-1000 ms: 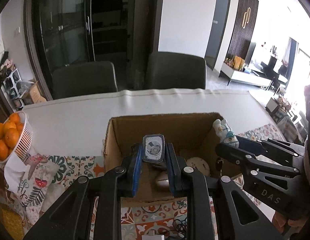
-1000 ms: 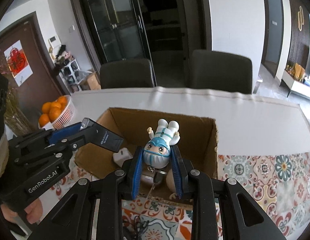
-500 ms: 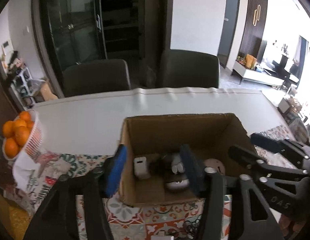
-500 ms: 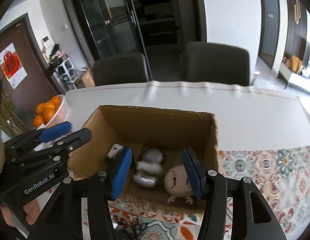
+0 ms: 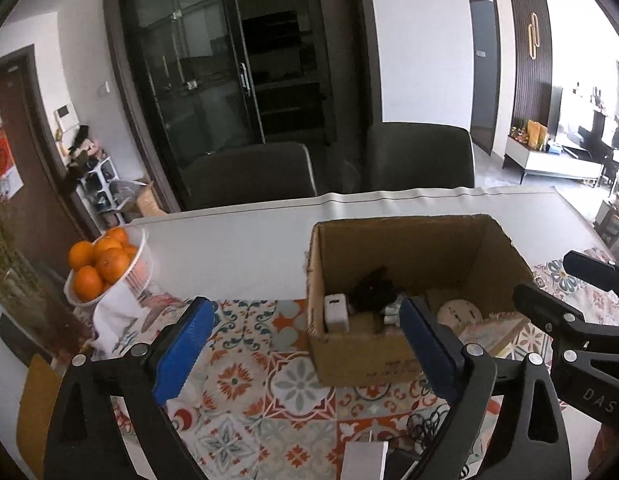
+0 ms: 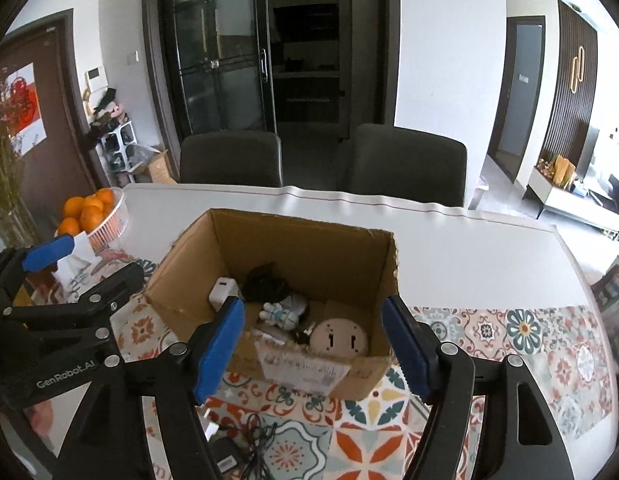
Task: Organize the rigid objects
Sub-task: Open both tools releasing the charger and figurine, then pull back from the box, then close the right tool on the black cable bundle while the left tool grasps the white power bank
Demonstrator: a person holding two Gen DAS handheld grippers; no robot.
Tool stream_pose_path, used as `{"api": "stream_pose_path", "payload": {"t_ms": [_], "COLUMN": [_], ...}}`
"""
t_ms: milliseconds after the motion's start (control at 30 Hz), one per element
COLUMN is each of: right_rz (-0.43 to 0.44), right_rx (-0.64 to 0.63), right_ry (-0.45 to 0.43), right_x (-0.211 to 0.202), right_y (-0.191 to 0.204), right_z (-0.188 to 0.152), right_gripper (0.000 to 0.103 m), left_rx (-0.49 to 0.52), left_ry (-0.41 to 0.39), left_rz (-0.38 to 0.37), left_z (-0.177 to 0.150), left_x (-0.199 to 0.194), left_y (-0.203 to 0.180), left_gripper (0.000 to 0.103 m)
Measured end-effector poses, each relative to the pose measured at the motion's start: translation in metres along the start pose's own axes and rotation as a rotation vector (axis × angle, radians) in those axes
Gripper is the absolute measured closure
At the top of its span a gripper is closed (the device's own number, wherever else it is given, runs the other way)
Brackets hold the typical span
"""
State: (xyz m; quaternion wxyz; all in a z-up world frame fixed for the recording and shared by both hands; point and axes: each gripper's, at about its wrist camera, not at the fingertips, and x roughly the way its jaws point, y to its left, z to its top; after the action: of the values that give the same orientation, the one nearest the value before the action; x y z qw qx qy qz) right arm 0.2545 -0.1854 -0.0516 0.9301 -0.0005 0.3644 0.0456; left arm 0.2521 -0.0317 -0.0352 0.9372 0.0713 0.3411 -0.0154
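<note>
We judge the step in hand to be the end of a drop-off: both claws hang above the near side of the cardboard box (image 6: 269, 276) with nothing between their pads. The left claw (image 5: 305, 356) has its jaws opening, already spread wide and bare; the right claw (image 6: 313, 344) is opening too, and it frames the box's near wall without touching anything.

The box sits on the patterned cloth (image 6: 489, 332) over the bench (image 6: 449, 240). Inside it we count one white charger block (image 6: 223, 290) against the left wall, one black tangled thing (image 6: 265, 280) that we cannot identify, one white-and-blue figurine (image 6: 283, 312) lying on its side, and one round pale toy with a simple face (image 6: 339, 338). Anything lower in the box is too crowded to count.

Outside the box we count one bowl of oranges (image 5: 97, 266), and near the bench's front edge a black cable bundle (image 6: 259, 440) with one dark block beside it. Our guess is that the next move calls for drawing both claws back and down toward those loose items, then picking a firm one to pinch cleanly.
</note>
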Motion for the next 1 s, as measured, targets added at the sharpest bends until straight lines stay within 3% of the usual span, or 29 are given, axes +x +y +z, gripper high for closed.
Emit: {"api": "stream_pose_path", "payload": {"t_ms": [333, 733, 1000], "right_rz": [0.058, 0.117, 0.145], "right_rx": [-0.013, -0.008, -0.006], "right_ry": [0.037, 0.123, 0.205], "right_x": [-0.010, 0.005, 0.029], "right_y": [0.011, 0.020, 0.027], "right_z": [-0.029, -0.071, -0.096], "right_gripper": [0.031, 0.032, 0.042], "left_rx": [-0.007, -0.016, -0.012], "left_ry": [0.028, 0.111, 0.162], "left_rz": [0.027, 0.031, 0.038], "left_z": [-0.035, -0.079, -0.103], "left_x": [-0.021, -0.016, -0.004], "left_y": [0.006, 0.009, 0.012], "left_gripper": [0.006, 0.006, 0.007]}}
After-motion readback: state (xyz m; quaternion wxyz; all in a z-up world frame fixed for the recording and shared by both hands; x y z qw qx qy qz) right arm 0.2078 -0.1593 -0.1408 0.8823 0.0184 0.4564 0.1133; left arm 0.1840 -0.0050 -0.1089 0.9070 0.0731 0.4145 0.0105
